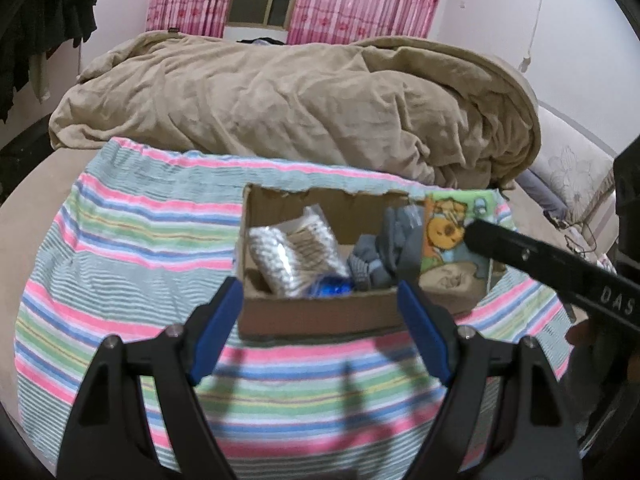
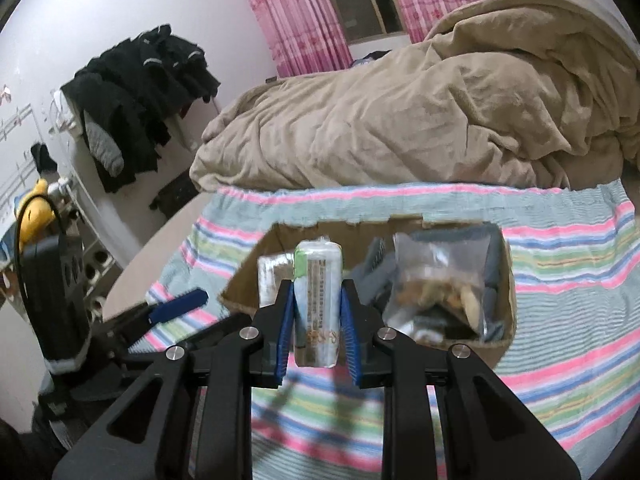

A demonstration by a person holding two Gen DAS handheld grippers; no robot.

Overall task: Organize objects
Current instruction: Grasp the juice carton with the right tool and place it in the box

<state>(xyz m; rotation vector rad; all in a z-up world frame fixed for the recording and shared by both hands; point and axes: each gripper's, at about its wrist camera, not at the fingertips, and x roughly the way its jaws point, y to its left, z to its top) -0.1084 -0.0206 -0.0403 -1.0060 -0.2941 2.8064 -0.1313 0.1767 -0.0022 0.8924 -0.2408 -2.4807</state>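
An open cardboard box (image 1: 320, 314) sits on a striped towel (image 1: 120, 264) on the bed. It holds a bag of cotton swabs (image 1: 294, 256), grey socks (image 1: 380, 252) and a clear snack bag (image 2: 440, 280). My right gripper (image 2: 318, 300) is shut on a cartoon-printed tissue pack (image 2: 318, 300), held upright at the box's near edge (image 2: 240, 292). In the left wrist view the pack (image 1: 452, 232) hangs over the box's right end, with the right gripper's finger (image 1: 540, 256) on it. My left gripper (image 1: 320, 320) is open and empty, just in front of the box.
A crumpled tan blanket (image 1: 300, 96) lies behind the towel. A pillow (image 1: 576, 168) is at the right. Dark clothes (image 2: 140, 92) hang on a rack by the left wall. Pink curtains (image 1: 352, 0) cover the window.
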